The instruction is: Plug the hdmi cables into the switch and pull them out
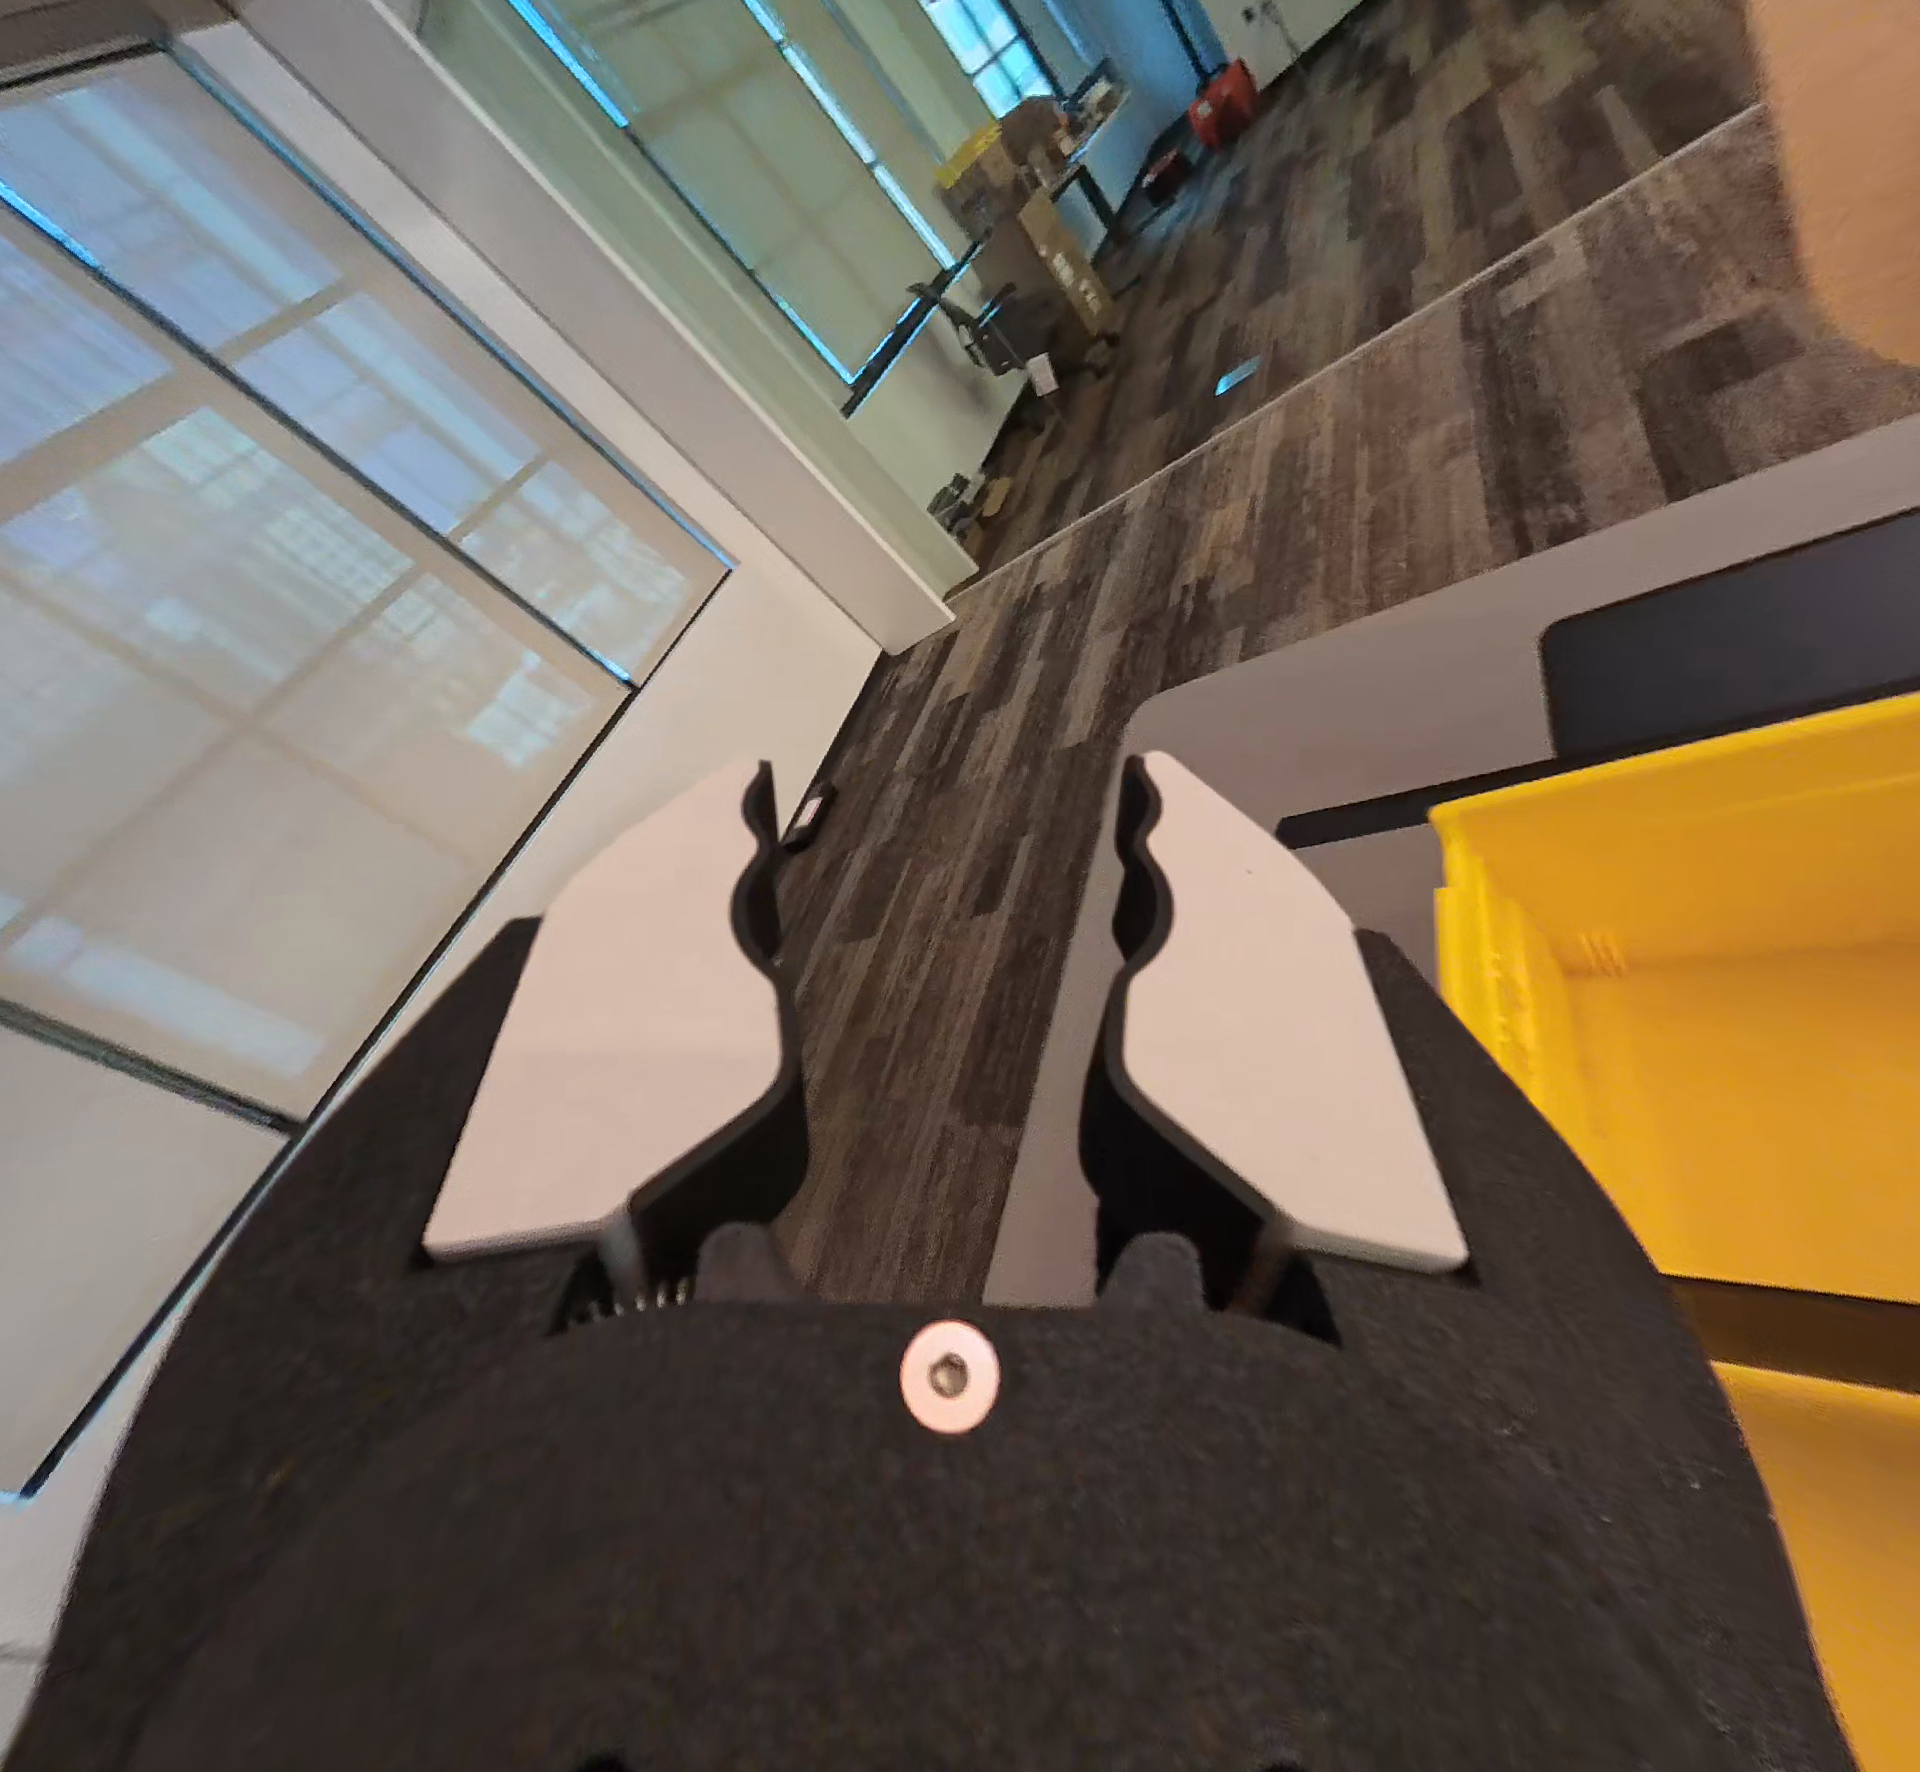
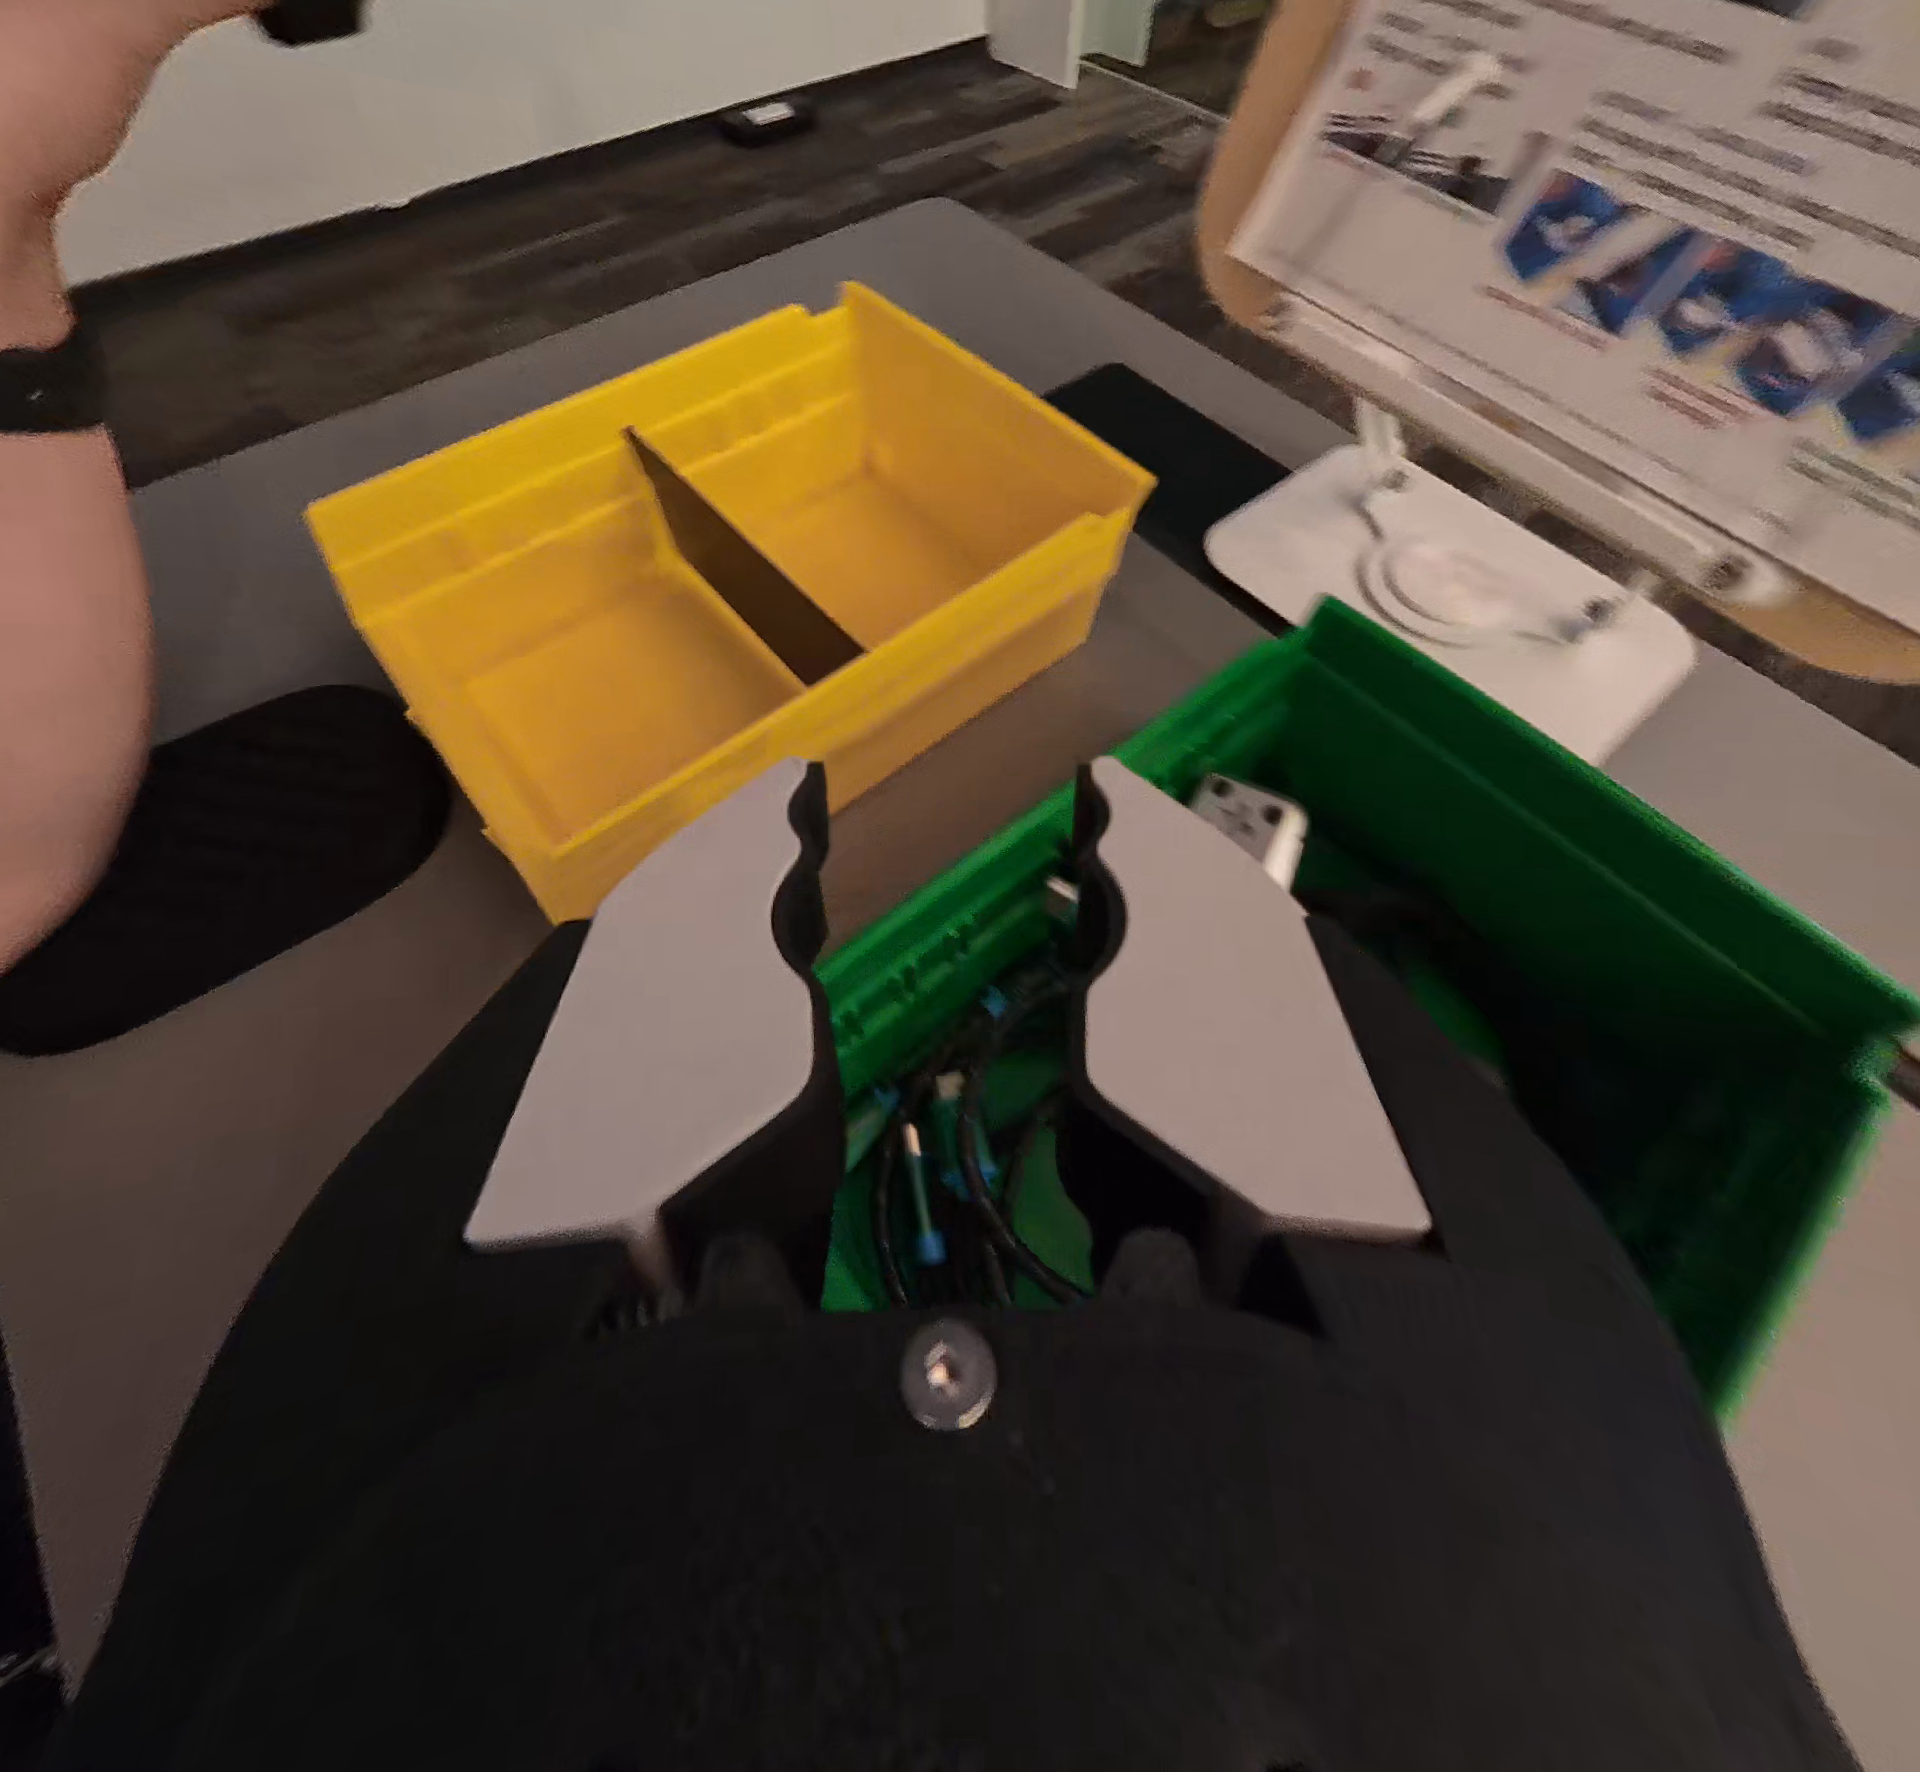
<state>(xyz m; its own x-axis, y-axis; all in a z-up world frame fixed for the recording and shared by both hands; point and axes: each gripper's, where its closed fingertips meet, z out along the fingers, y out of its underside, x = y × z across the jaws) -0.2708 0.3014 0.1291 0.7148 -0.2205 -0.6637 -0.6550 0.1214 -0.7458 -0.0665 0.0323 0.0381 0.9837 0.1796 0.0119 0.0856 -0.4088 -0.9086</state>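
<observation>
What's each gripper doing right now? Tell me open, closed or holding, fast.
Left gripper: open, holding nothing, pointed out at the floor.
Right gripper: open, holding nothing, above the green bin of cables.

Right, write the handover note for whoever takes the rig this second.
Left gripper: jaws open, empty, tilted toward the room beside the yellow bin.
Right gripper: jaws open, empty, above the green bin.
Black cables and a small silver device, likely the switch, lie in the green bin. Both halves of the yellow bin look empty.
Done: nothing visibly plugged.
Left: lift out the parts, plug, unplug.
</observation>
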